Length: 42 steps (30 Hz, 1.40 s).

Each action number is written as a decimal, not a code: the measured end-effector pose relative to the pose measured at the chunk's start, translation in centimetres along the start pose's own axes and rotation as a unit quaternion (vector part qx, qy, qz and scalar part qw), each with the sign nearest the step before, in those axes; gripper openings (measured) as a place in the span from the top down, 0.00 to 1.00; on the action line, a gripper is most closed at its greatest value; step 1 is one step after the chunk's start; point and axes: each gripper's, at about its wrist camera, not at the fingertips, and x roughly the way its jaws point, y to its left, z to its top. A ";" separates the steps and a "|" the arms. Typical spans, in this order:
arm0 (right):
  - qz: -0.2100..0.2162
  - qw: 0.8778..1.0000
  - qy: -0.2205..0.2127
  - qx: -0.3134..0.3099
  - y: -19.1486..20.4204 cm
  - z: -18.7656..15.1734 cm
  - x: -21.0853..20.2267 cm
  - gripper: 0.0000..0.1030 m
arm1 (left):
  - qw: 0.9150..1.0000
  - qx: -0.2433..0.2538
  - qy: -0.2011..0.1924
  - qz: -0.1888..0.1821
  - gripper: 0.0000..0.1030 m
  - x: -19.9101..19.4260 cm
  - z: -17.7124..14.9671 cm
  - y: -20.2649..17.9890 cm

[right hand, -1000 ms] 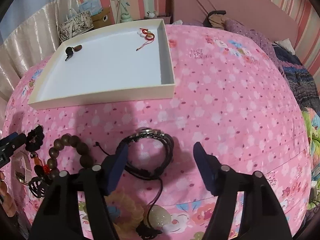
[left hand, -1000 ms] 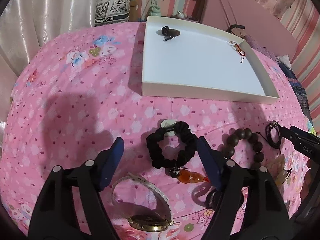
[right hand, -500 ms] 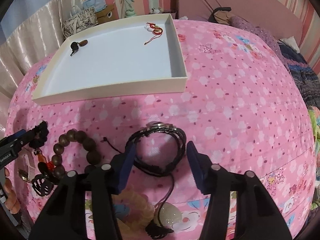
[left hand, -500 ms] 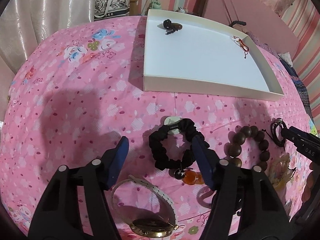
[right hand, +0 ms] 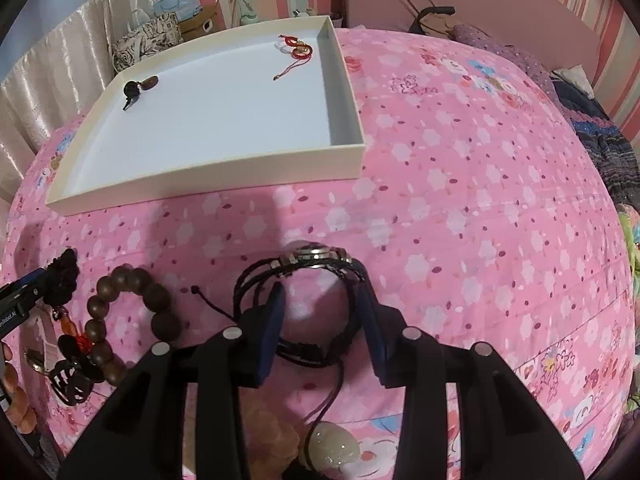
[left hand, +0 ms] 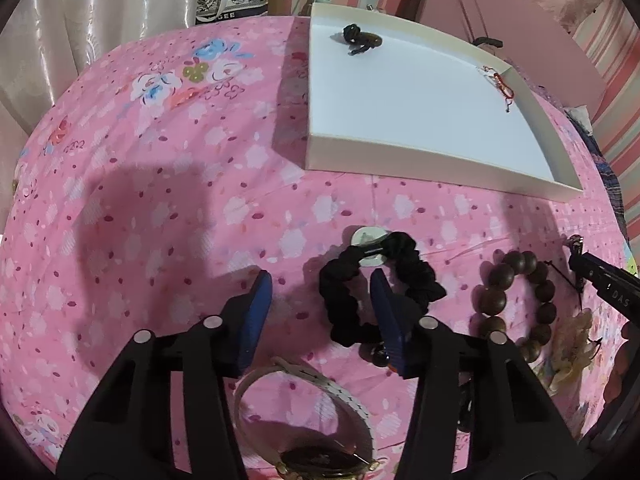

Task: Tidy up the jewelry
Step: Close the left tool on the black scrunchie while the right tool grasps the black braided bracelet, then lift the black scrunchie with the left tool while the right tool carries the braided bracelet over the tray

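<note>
A black scrunchie [left hand: 408, 268] lies on the pink bedspread. My left gripper [left hand: 320, 300] is open; its right finger sits inside the scrunchie's ring, the left finger outside. A black leather bracelet with metal clasp [right hand: 308, 264] lies under my right gripper [right hand: 320, 308], which is open with its fingers around the bracelet's near part. The white tray [left hand: 420, 160] [right hand: 200, 176] holds a dark pendant [left hand: 360, 40] [right hand: 138, 88] and a red cord charm [left hand: 500, 84] [right hand: 296, 50].
A wooden bead bracelet [left hand: 516, 304] [right hand: 120, 312], a gold watch with white strap [left hand: 320, 432], an orange bead charm [right hand: 68, 328], a pale stone pendant [right hand: 332, 444] and a black hair claw [right hand: 70, 380] lie on the bedspread.
Both grippers moved forward and down onto their items and narrowed their opening. The left finger entered the scrunchie's ring; the right fingers closed in around the black bracelet.
</note>
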 end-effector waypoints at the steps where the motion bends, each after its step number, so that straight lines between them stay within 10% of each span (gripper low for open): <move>1: 0.000 1.000 -0.001 0.000 0.0 0.0 0.0 0.63 | 1.000 -0.001 -0.001 0.002 0.56 0.0 0.0 0.1; 24: -0.001 1.000 0.005 0.031 -2.1 0.5 0.3 0.63 | 1.000 0.005 -0.009 0.015 0.66 0.0 0.0 0.3; 32: -0.008 1.000 -0.006 0.026 -1.9 0.7 0.6 0.93 | 1.000 -0.006 -0.005 0.014 0.89 -0.1 0.2 0.7; 42: -0.005 0.997 -0.072 0.002 -0.9 3.0 -4.2 0.94 | 0.998 0.020 -0.052 0.024 0.93 -3.4 1.7 -1.1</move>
